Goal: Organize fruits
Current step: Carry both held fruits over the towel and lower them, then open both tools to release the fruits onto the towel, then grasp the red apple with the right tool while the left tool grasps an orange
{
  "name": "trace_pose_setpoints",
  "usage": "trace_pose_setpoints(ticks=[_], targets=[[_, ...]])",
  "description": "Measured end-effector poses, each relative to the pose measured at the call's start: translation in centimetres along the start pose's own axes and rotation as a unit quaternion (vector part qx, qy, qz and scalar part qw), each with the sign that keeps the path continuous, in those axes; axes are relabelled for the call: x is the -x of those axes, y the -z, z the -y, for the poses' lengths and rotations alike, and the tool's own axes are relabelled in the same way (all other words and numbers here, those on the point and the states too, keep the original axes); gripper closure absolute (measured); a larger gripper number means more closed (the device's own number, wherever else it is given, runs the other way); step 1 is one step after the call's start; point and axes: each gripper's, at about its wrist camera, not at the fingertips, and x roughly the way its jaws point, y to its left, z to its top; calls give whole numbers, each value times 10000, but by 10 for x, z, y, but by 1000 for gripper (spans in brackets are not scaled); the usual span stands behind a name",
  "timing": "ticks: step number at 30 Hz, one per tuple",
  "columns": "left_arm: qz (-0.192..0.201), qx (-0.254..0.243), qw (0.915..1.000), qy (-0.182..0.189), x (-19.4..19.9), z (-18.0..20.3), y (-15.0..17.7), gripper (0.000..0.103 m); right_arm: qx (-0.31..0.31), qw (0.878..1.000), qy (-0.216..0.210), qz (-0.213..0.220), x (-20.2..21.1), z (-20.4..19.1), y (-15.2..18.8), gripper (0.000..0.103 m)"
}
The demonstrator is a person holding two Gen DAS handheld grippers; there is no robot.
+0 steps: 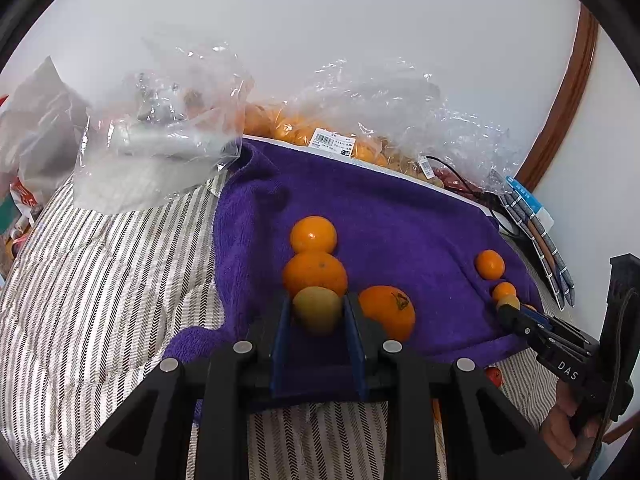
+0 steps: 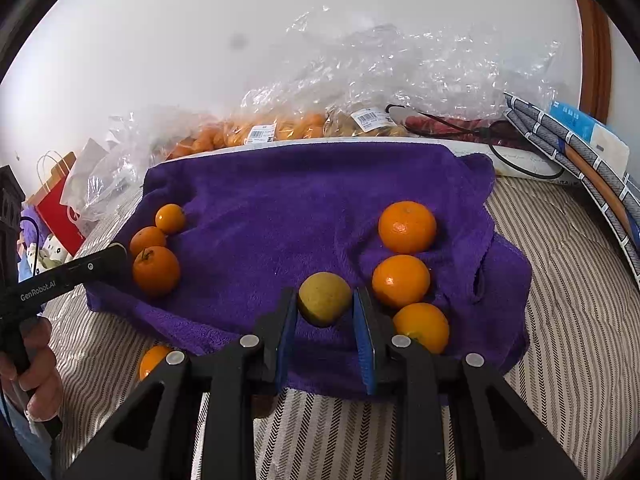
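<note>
Each gripper, left (image 1: 318, 309) and right (image 2: 325, 300), held a yellow-green fruit over the purple towel (image 2: 280, 208), so I think each should squeeze softly and set it down by its own row of oranges (image 2: 401, 280).

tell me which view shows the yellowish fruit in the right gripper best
The right wrist view: the yellowish fruit sits large and centred between the right gripper's fingers. The left wrist view shows it only small, far right, at that gripper's tip.
</note>
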Motion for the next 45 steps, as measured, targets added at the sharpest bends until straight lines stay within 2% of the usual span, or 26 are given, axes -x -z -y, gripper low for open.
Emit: trace_pose_setpoints(ticks=[5, 9, 10, 13, 15, 18, 22, 23, 25, 30, 35, 43, 45], targets=[[-18, -70, 10000, -58, -3, 2, 0, 77, 22, 10000, 39, 26, 1, -2, 1, 73], [-38, -112, 9999, -73, -5, 4, 0, 76, 108, 9999, 67, 84, 6, -4, 2, 51], [-44, -115, 9999, -54, -5, 4, 0, 75, 109, 9997, 177, 128, 9, -5, 2, 50], [-58, -137, 9999, 69, -4, 5, 0, 64, -24, 9995, 291, 124, 22, -4, 4, 50], [17, -177, 9998, 112, -1, 8, 0, 51, -115, 9994, 300, 122, 34, -5, 8, 50], [149, -210, 9996, 108, 6, 9, -1, 45, -112, 9995, 267, 105, 51, -11, 21, 50], [215, -40, 9997, 145, 14, 0, -1, 44, 19, 9998, 206, -53, 51, -25, 36, 53], [242, 49, 9993, 267, 17, -4, 0, 44, 86, 9997, 190, -123, 48, -30, 40, 58], [330, 153, 9990, 262, 23, -9, 0, 44, 142, 9995, 138, -242, 42, -36, 44, 64], [668, 98, 9969, 412, 38, -11, -1, 43, 369, 9986, 155, -334, 33, -51, 45, 65], [593, 150, 9970, 466, 37, -12, -3, 43, 482, 9967, 410, -506, 20, -52, 44, 66], [586, 217, 9965, 559, 39, -14, -4, 43, 582, 9953, 440, -636, 10, -53, 42, 68], [599, 191, 9963, 581, 40, -13, -3, 43, 598, 9953, 423, -633, 8, -53, 40, 72]])
